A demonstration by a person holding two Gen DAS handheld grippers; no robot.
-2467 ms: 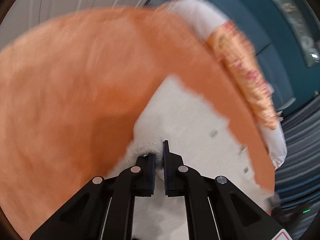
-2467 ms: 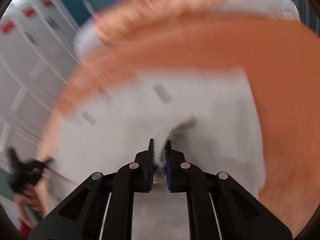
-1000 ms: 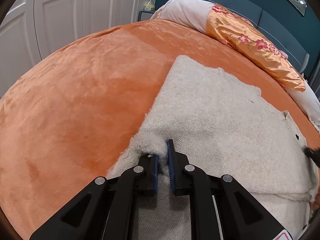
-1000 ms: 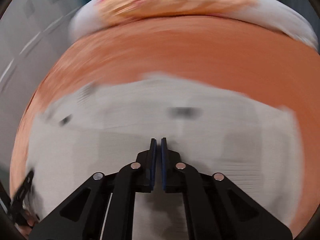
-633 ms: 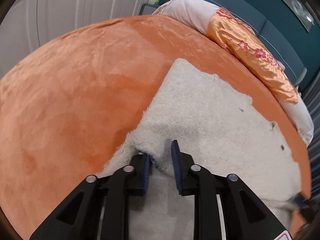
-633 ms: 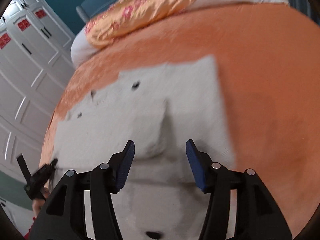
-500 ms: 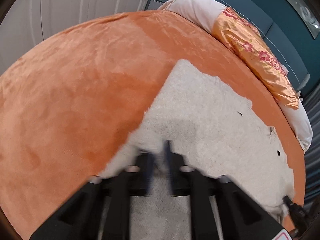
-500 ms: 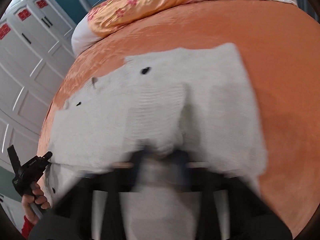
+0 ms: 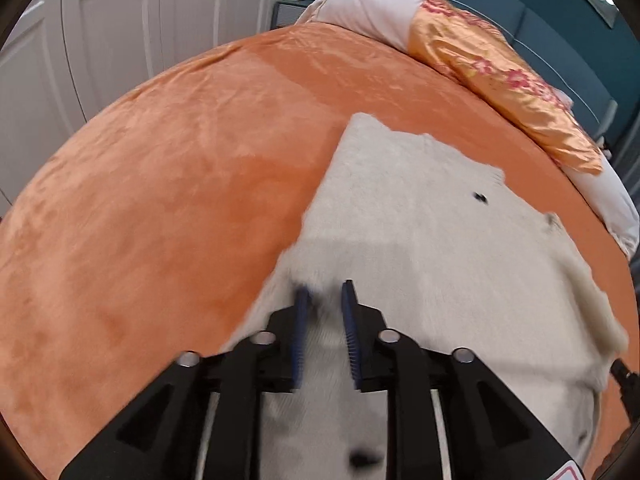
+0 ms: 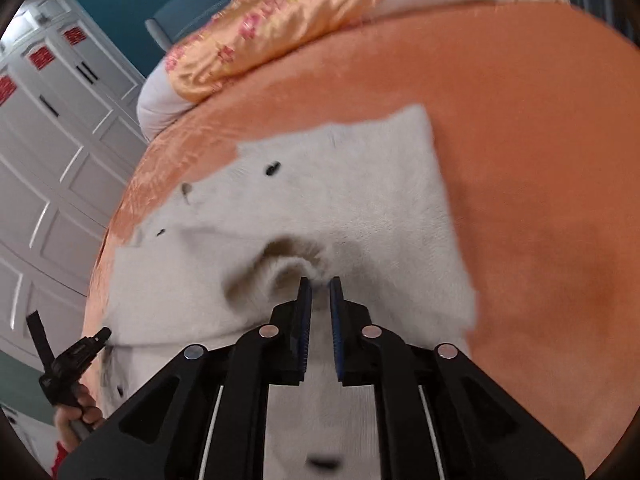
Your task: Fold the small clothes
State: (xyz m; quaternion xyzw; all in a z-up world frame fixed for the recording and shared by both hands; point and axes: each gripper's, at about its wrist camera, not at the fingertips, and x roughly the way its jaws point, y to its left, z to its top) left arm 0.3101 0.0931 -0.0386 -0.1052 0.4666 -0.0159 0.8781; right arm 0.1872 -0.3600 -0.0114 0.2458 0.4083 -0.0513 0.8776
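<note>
A cream fuzzy knit garment (image 9: 420, 232) with small dark buttons lies spread on an orange bedspread (image 9: 180, 184). My left gripper (image 9: 324, 292) is partly open over the garment's left edge, with fabric between its blue pads. In the right wrist view the same garment (image 10: 352, 184) shows a raised fold in front of my right gripper (image 10: 318, 286), whose pads stand close together on a pinch of that fold. The other hand-held gripper (image 10: 68, 364) shows at the lower left.
An orange floral satin pillow (image 9: 504, 80) on a white bolster (image 9: 364, 8) lies at the head of the bed. White wardrobe doors (image 9: 100, 28) stand beside the bed. A teal headboard (image 9: 560, 32) is behind the pillows.
Both grippers let go of the garment after laying it down. The left has opened a little wider. The right opened wide, then closed in on a raised fold.
</note>
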